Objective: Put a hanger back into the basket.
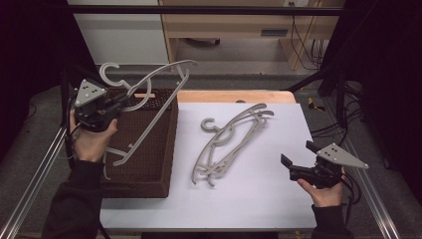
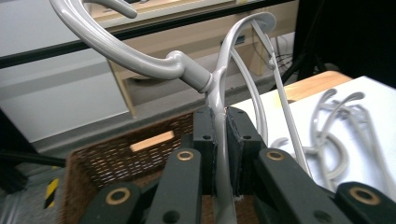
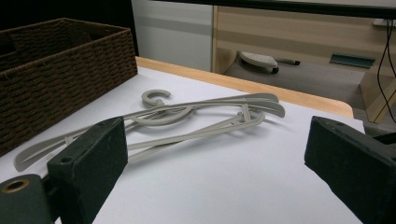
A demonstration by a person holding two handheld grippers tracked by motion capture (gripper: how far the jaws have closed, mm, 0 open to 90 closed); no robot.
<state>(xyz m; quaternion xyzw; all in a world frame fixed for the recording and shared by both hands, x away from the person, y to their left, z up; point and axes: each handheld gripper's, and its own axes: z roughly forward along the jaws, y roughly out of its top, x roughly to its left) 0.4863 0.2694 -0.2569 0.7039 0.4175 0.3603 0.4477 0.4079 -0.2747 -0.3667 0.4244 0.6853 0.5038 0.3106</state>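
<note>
A grey plastic hanger (image 1: 169, 66) hangs tilted over the brown wicker basket (image 1: 149, 164), its hook toward the far left. My left gripper (image 1: 122, 102) is shut on it just below the neck; in the left gripper view the pads (image 2: 205, 140) press on the hanger's stem (image 2: 219, 93). A few more grey hangers (image 1: 229, 142) lie stacked on the white tabletop (image 1: 259, 199), also seen as a pile (image 3: 196, 116) ahead of my right gripper (image 3: 215, 154). That right gripper (image 1: 298, 155) stands open and empty at the front right, pointing toward the pile.
The basket (image 3: 60, 79) takes up the table's left side, its rim (image 2: 112, 163) below the held hanger. A wooden table edge (image 1: 234, 95) runs along the back. Metal rails flank the table, and cables (image 1: 343, 124) hang at the right. A wooden cabinet (image 1: 234, 25) stands beyond.
</note>
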